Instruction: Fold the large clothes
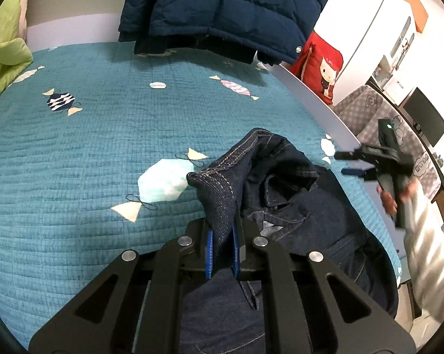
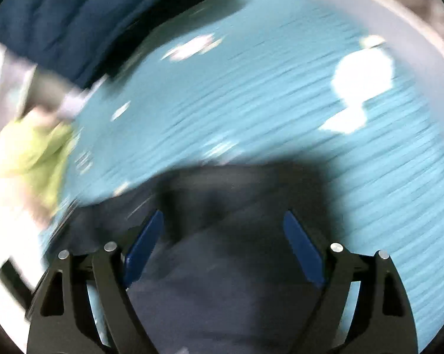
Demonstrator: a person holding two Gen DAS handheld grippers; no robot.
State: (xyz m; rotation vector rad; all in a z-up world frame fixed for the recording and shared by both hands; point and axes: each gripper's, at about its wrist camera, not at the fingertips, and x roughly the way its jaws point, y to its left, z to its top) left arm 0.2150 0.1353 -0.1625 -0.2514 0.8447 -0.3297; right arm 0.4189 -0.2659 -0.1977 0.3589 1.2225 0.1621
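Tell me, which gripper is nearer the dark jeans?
Left. The left gripper is clamped on a fold of the jeans; the right gripper, jaws open, hangs off beside them near the bed edge.

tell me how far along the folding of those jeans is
Early. Done: nothing looks folded; the jeans lie bunched on the teal bedspread. In hand: the left gripper is shut on a stitched denim edge. The right gripper is open and holds nothing. Left: spreading and folding them; the navy puffer jacket also waits.

A bedroom at home: a bed (image 1: 74, 153) under a teal candy-print quilt, green duvet (image 1: 3, 59) bunched aside, red cartoon cushion (image 1: 322, 67), white wardrobe (image 1: 378, 35) behind.
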